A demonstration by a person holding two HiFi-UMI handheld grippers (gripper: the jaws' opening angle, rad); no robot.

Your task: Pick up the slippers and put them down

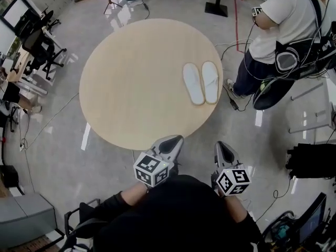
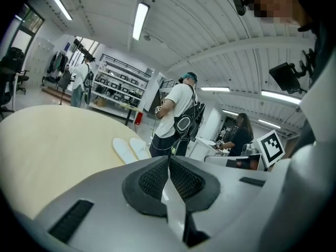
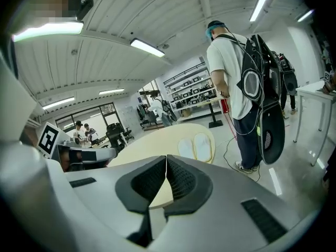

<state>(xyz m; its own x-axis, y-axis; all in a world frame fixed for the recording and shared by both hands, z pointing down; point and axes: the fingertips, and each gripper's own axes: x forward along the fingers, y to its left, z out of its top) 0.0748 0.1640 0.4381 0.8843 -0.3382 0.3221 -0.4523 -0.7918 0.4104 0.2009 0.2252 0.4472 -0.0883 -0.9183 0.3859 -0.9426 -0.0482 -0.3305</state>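
Left gripper (image 1: 176, 139) and right gripper (image 1: 222, 145) hover side by side at the near rim of the surface. Both are closed tight with nothing between them. Each gripper's own view shows its two black ribbed pads pressed together along a thin seam. Dark sleeves run back from them, and a cube with square markers sits at the rear of each.

Ahead of both spreads the big round surface (image 1: 126, 77), pale wood in colour. The left gripper's tip reaches just over its rim, while the right gripper's tip hangs over the grey floor (image 1: 63, 140) just beside that rim.

Past the surface's right side, well ahead and to the right of the right gripper, a person (image 1: 278, 25) stands in a white shirt and dark trousers. A black pack and cables are slung on the person's back. Far off to the left of the left gripper, black office chairs (image 1: 42, 43) cluster by some desks.

The slippers (image 1: 201, 82) are white and lie flat, close side by side, on the right part of the surface. They are well apart from both grippers. They lie almost straight ahead of the right gripper, and ahead and a little left of where the left gripper points.
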